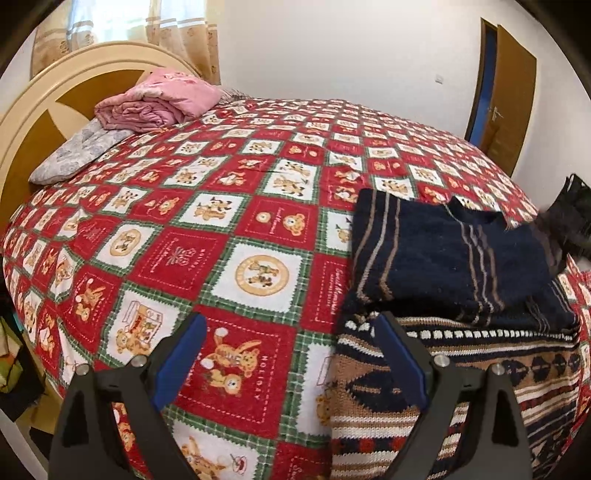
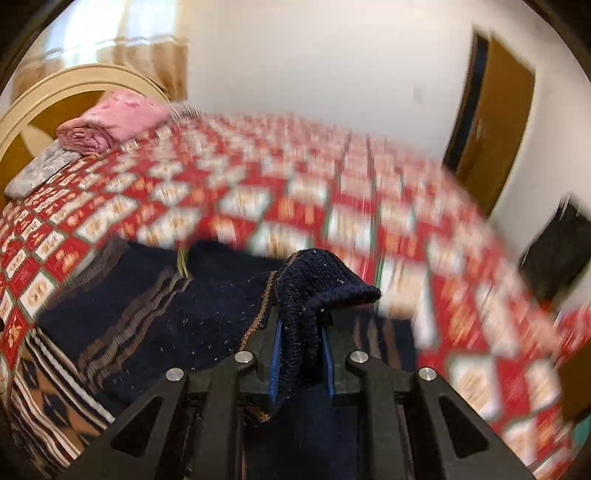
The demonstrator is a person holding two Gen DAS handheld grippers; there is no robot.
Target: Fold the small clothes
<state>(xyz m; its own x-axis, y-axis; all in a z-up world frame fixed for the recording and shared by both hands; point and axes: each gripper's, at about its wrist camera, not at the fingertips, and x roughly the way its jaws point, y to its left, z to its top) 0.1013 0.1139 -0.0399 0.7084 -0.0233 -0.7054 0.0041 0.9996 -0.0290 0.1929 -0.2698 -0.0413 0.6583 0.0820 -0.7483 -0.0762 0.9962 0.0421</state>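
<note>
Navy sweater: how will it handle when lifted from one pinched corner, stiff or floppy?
Likely floppy: the navy sweater droops over the right tongs where they pinch it. Probably grippy, not slippery, since the knit looks coarse. It may drag on the patterned sweater it lies on. The left tongs hang open over the bedspread.

I'm seeing a bed [image 1: 229, 206] under a red teddy-bear check cover, cream-and-brown round headboard [image 1: 55, 99] at the back left. Daylight is coming through a curtained window [image 1: 122, 22] behind it. White walls [image 1: 351, 48]; brown door [image 1: 513, 96] is standing ajar on the right.
</note>
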